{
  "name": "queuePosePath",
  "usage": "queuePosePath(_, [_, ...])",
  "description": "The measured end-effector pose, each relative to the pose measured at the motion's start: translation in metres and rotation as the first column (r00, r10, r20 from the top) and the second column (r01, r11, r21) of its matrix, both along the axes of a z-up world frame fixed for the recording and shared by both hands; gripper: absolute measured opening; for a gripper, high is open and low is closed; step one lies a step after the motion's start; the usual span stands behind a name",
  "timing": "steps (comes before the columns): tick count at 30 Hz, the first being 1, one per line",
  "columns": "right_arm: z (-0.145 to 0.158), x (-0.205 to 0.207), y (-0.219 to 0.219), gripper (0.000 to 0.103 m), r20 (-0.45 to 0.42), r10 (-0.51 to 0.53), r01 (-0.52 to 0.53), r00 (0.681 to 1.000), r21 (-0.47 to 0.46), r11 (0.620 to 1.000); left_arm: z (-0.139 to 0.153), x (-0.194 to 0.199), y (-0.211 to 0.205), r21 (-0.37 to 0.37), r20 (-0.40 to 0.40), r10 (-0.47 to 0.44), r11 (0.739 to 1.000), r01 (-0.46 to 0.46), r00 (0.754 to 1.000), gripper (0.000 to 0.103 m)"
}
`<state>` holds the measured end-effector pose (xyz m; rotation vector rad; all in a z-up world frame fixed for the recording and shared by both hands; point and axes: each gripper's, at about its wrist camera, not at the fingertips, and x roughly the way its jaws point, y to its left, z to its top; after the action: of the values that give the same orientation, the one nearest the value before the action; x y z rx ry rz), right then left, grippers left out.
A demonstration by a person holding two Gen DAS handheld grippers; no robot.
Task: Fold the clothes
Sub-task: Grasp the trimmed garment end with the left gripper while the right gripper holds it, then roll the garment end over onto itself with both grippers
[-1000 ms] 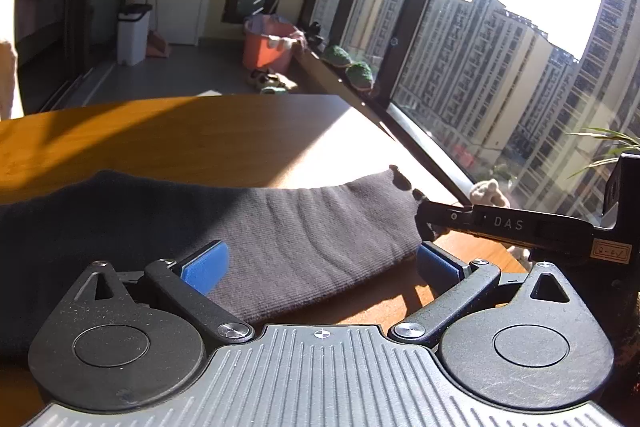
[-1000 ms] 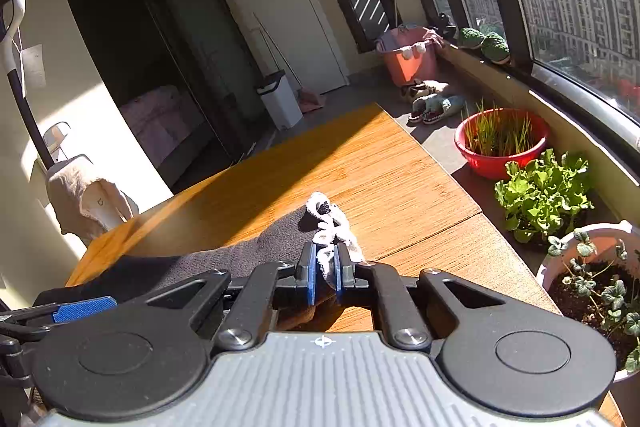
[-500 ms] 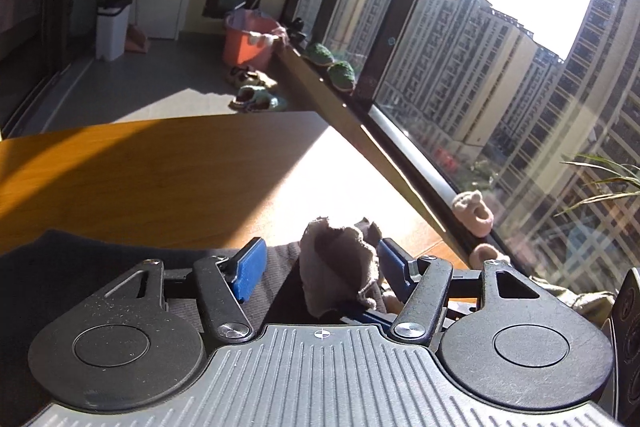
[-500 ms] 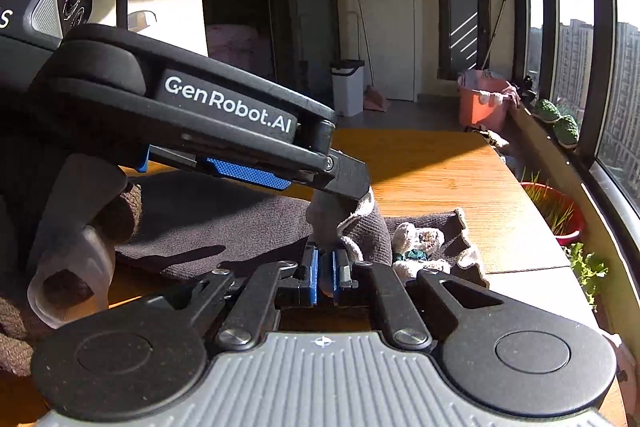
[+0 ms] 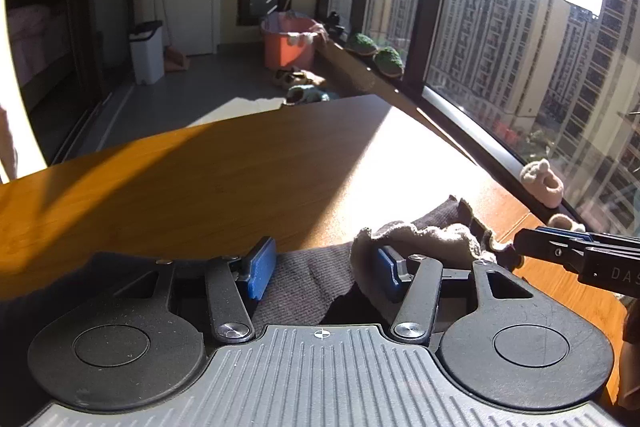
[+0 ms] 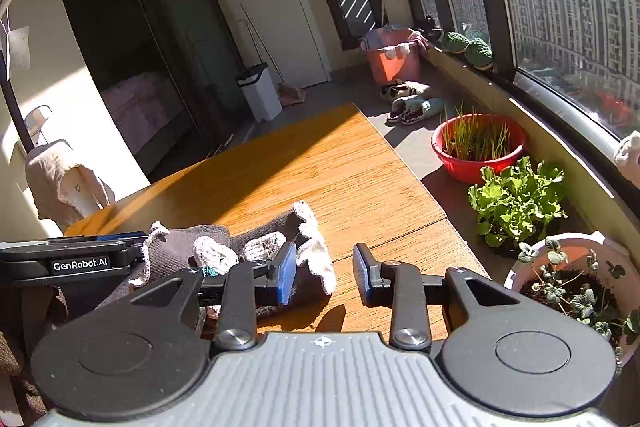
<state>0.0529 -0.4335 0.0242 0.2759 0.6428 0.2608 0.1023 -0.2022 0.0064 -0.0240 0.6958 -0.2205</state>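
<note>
A dark grey knit garment [image 5: 304, 287] with white frilly trim lies on the wooden table [image 5: 200, 187]. In the left wrist view my left gripper [image 5: 323, 271] stands open over it, and a turned-over cuff [image 5: 424, 233] drapes on the right pad [image 5: 386, 273]. The right gripper [image 5: 560, 255] reaches in from the right edge. In the right wrist view my right gripper [image 6: 324, 275] is open with only bare table between its pads. The garment's bunched end [image 6: 248, 247] lies just left of it, its white trim [image 6: 316, 255] by the left pad [image 6: 286, 273]. The left gripper [image 6: 80, 259] rests on the cloth at the far left.
The table's right edge [image 6: 436, 203] drops to a balcony floor with a red bowl of grass [image 6: 478, 147], leafy plants [image 6: 516, 199] and a white pot [image 6: 568, 283]. A window sill [image 5: 480, 143] runs along the right. A cloth-draped chair [image 6: 64, 183] stands at the far left.
My right gripper has opened and let go of the cuff, then drawn back to the right. The sleeve end now lies folded back on the garment. The left gripper stays open.
</note>
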Motion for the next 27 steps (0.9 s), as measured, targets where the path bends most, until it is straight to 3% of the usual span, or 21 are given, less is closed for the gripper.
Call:
queuePosePath(4, [-0.008, 0.002, 0.008, 0.030, -0.015, 0.033, -0.033, 0.999, 0.001, 0.999, 0.001, 0.009, 0.009, 0.003, -0.010, 0.027, 1.000, -0.027, 1.000, 0.064])
queuePosePath(6, [-0.001, -0.001, 0.015, 0.005, 0.014, 0.044, -0.044, 0.999, -0.004, 0.999, -0.001, 0.012, 0.012, 0.006, -0.020, 0.028, 1.000, -0.028, 0.999, 0.064])
queuePosePath(9, [0.017, -0.014, 0.035, 0.005, 0.118, 0.119, -0.116, 0.986, -0.032, 0.993, -0.004, 0.011, 0.016, -0.004, -0.031, 0.020, 1.000, -0.021, 0.999, 0.064])
queuePosePath(11, [0.027, -0.025, 0.061, 0.005, 0.164, 0.222, -0.208, 0.961, -0.095, 0.973, -0.005, 0.009, 0.020, -0.020, -0.036, 0.015, 1.000, -0.016, 0.999, 0.064])
queuePosePath(16, [0.013, -0.040, 0.114, 0.004, 0.124, 0.389, -0.351, 0.913, -0.247, 0.903, 0.011, -0.003, 0.047, -0.117, -0.022, 0.038, 0.992, -0.041, 0.999, 0.067])
queuePosePath(21, [0.006, -0.044, 0.131, 0.001, 0.104, 0.425, -0.382, 0.899, -0.287, 0.878, 0.039, -0.019, 0.064, -0.243, 0.028, 0.023, 0.970, -0.016, 0.999, 0.079])
queuePosePath(23, [0.005, -0.041, 0.134, 0.001, 0.086, 0.422, -0.385, 0.903, -0.279, 0.880, 0.041, -0.017, 0.049, -0.242, 0.030, -0.025, 0.970, 0.031, 0.999, 0.080])
queuePosePath(25, [0.006, -0.040, 0.132, 0.001, 0.084, 0.419, -0.383, 0.904, -0.278, 0.881, 0.033, -0.011, 0.020, -0.180, 0.026, -0.060, 0.982, 0.064, 0.998, 0.078])
queuePosePath(27, [0.010, -0.041, 0.127, 0.001, 0.084, 0.408, -0.374, 0.909, -0.265, 0.889, 0.022, -0.004, 0.000, -0.120, 0.004, -0.068, 0.990, 0.068, 0.998, 0.070])
